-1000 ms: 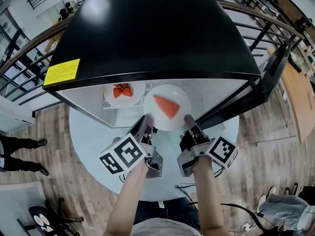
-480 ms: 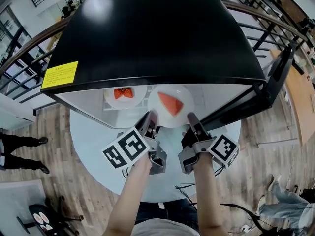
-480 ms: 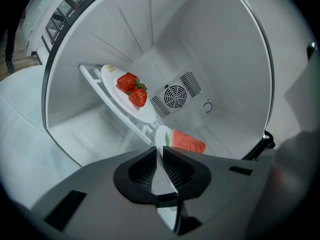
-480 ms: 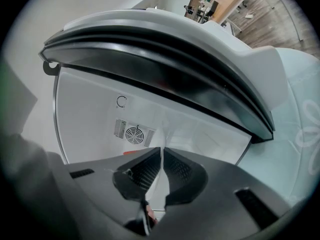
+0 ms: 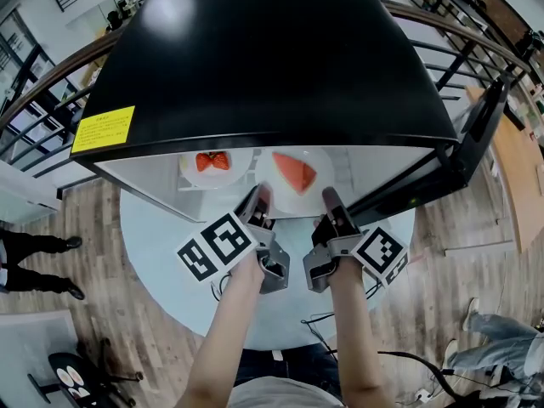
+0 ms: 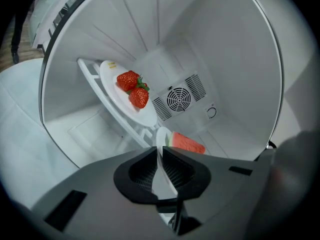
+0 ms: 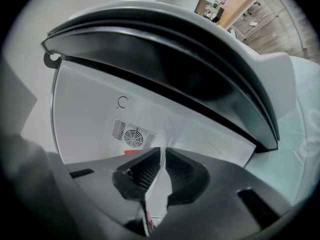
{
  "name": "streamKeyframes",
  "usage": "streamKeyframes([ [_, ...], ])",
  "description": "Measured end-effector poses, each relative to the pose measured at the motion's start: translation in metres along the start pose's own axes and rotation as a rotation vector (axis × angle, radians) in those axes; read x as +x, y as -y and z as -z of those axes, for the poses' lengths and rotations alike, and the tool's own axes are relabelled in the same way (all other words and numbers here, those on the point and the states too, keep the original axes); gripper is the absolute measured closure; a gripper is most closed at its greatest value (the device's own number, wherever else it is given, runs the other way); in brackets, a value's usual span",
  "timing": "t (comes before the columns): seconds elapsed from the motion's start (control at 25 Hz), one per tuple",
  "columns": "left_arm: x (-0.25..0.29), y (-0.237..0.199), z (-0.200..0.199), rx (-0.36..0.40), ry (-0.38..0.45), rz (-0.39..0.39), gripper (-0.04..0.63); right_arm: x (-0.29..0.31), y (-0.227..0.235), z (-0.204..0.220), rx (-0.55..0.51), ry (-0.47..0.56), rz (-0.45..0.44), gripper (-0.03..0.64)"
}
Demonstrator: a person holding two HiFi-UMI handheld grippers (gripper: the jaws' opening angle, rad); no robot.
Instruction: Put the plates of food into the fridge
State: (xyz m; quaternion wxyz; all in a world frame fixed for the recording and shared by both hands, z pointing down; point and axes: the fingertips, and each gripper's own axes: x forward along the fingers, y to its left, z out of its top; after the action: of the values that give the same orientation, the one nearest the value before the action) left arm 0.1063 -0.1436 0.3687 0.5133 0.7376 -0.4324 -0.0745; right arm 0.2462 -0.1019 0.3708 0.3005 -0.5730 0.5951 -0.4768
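Black fridge (image 5: 255,58) sits on a round pale surface (image 5: 161,236) in the head view, with its door (image 5: 476,134) swung open on the right. Just inside the opening there are two white plates side by side. The strawberry plate (image 5: 229,175) is on the left, and the watermelon plate (image 5: 293,202) is on the right, at the front edge of the opening. The left hand-held gripper (image 5: 259,198) is on the watermelon plate's left rim and the right hand-held gripper (image 5: 330,201) is on its right rim, so the person has it from both sides.

In the left gripper view, the jaws are closing with the watermelon plate's thin rim pinched between them, pads on it. The watermelon slice (image 6: 187,144) shows just past the jaws. Further in, the strawberries (image 6: 134,88) sit on their plate on a white shelf (image 6: 92,71), with a round fan vent (image 6: 177,99) on the back wall.

In the right gripper view, the jaws are nearly together, clamped on the plate's white edge. A sliver of red peeks out beside the left jaw, and the fan vent is visible beyond it.
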Motion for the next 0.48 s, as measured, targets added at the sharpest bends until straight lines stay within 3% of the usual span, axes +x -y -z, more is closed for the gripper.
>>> streamKeyframes([
  [0.2, 0.006, 0.001, -0.002, -0.047, 0.002, 0.002, 0.557, 0.003, -0.003, -0.006, -0.057, 0.027, 0.012, 0.581],
  [0.48, 0.011, 0.002, -0.007, -0.074, 0.008, 0.007, 0.561, -0.018, -0.005, -0.017, -0.262, 0.101, 0.079, 0.581],
])
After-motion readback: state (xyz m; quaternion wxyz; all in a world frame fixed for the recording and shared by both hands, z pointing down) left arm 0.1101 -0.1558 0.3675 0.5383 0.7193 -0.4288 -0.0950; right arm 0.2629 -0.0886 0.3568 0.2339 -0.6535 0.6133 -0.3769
